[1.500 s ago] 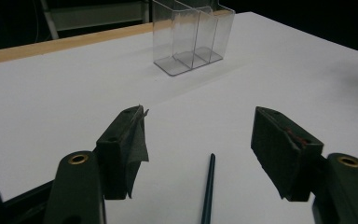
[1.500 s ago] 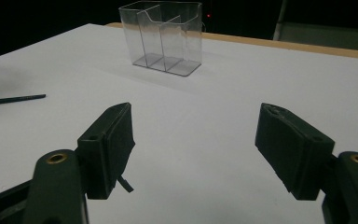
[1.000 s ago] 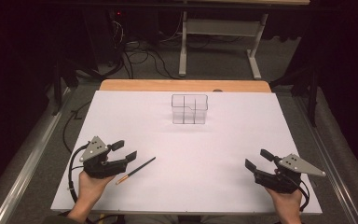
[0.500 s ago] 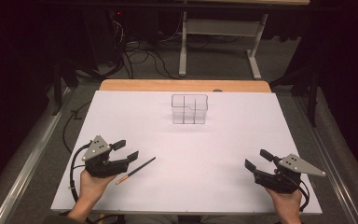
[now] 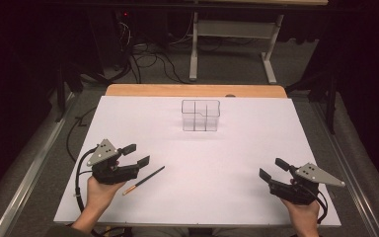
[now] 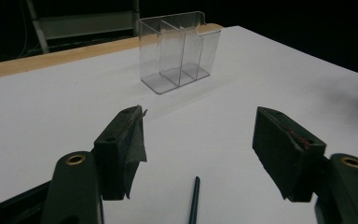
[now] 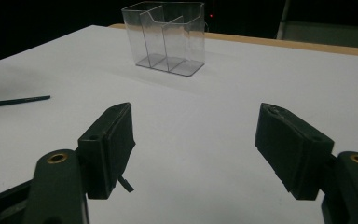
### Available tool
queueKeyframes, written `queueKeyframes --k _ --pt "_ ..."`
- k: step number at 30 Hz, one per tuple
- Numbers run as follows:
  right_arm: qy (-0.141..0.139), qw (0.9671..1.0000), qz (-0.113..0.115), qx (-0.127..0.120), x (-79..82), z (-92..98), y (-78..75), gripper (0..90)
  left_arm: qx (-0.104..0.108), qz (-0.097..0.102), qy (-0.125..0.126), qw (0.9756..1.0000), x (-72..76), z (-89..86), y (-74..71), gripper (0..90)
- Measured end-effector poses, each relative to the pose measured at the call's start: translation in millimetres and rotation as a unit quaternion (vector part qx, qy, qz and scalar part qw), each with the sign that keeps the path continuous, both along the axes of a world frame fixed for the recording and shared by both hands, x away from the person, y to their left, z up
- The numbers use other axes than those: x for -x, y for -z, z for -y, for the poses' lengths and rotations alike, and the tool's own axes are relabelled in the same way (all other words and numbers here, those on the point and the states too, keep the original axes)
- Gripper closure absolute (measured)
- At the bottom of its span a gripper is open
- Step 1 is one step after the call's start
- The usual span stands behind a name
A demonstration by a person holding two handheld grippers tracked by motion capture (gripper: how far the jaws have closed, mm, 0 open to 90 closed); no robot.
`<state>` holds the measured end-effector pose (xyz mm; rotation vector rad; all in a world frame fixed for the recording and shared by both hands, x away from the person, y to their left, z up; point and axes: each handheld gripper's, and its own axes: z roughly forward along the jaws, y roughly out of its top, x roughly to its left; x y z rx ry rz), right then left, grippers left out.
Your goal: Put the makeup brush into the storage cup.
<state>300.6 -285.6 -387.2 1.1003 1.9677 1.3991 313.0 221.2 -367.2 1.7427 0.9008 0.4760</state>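
From the high view, the left claw (image 5: 134, 155) hangs released just beside the thin dark brush with a wooden tip (image 5: 144, 180), which lies flat on the white desk (image 5: 227, 163), likely lining up a pick. The right claw (image 5: 272, 169), also released, rests well apart.

In the left gripper view, the brush (image 6: 195, 200) lies between the spread jaws, untouched.

In the right gripper view, the clear plastic divided holder (image 7: 167, 37) stands upright ahead, probably the brush's destination.

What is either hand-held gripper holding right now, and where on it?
Nothing. The left hand-held gripper is open above the thin dark brush lying on the table; the right hand-held gripper is open too.
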Motion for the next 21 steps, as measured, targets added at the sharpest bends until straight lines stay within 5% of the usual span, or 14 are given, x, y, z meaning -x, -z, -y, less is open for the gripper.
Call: queueKeyframes --k 21 --pt "-0.002 1.0 0.0 0.002 -0.2 -0.1 0.2 29.3 0.005 0.006 0.024 0.9997 -12.0 23.2 -11.4 34.0"
